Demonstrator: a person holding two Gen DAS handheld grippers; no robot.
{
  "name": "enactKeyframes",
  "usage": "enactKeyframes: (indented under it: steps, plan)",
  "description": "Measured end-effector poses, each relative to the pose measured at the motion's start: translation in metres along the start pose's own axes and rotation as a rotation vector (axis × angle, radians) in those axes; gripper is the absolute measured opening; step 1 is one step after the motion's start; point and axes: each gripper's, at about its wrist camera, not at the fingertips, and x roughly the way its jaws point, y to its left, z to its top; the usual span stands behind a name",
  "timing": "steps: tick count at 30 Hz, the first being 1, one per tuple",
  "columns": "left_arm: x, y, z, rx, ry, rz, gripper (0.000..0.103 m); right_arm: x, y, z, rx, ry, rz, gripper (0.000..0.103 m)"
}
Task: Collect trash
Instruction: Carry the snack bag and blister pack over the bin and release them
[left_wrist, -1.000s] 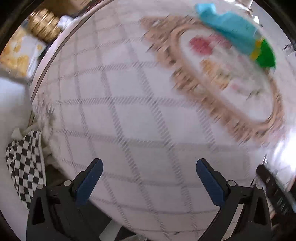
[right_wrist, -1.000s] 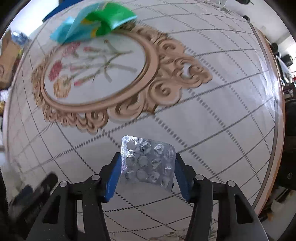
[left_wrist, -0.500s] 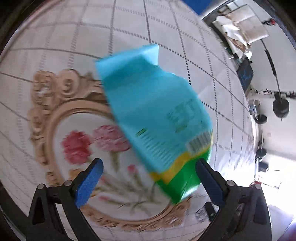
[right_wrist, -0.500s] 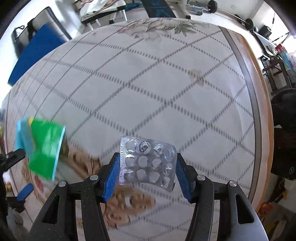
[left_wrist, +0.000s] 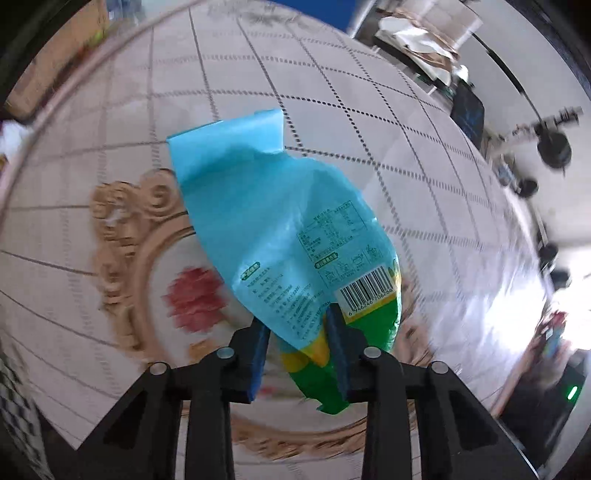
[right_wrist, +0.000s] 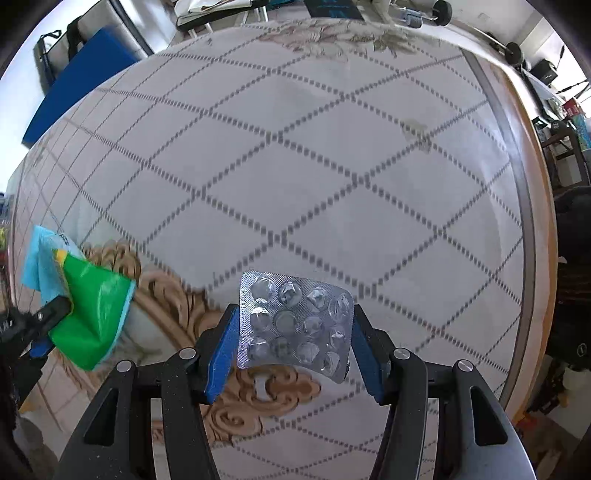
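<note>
Trash is sitting in both tongs above the patterned tabletop (right_wrist: 332, 155).
Left tongs (left_wrist: 297, 345) are closing, their blue pads pressing on the green lower end of a blue-and-green snack bag (left_wrist: 280, 236) that is hanging over the floral medallion (left_wrist: 140, 258). Right tongs (right_wrist: 291, 343) are pinching an emptied silver blister pack (right_wrist: 293, 325) by its side edges, holding it clear of the tabletop.

The blue-and-green snack bag (left_wrist: 288, 236) bears a white barcode panel near its green end, with digits beneath reading roughly 6946246 706266; the last ones are uncertain. Above it sit a printed table and small pictogram boxes, their fine print too small and blurred to read
</note>
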Motion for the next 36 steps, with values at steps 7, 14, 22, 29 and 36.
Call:
enactKeyframes:
  steps: [7,14,22,29,36]
  plan:
    - [-0.037,0.023,-0.039,0.138,-0.077,0.09,0.019,-0.012,-0.004,-0.046,-0.047,-0.01,0.031,0.06]
    - [-0.064,0.032,-0.067,0.201,-0.149,0.134,0.016,-0.038,0.011,-0.091,-0.119,-0.055,0.065,0.06]
    - [-0.106,0.046,-0.115,0.227,-0.215,0.141,0.014,-0.073,0.034,-0.129,-0.25,-0.123,0.123,0.06]
    - [-0.147,0.089,-0.184,0.214,-0.256,0.107,0.014,-0.103,0.039,-0.206,-0.293,-0.144,0.178,0.06]
    - [-0.179,0.143,-0.274,0.214,-0.285,0.064,0.013,-0.124,0.028,-0.315,-0.298,-0.159,0.206,0.06]
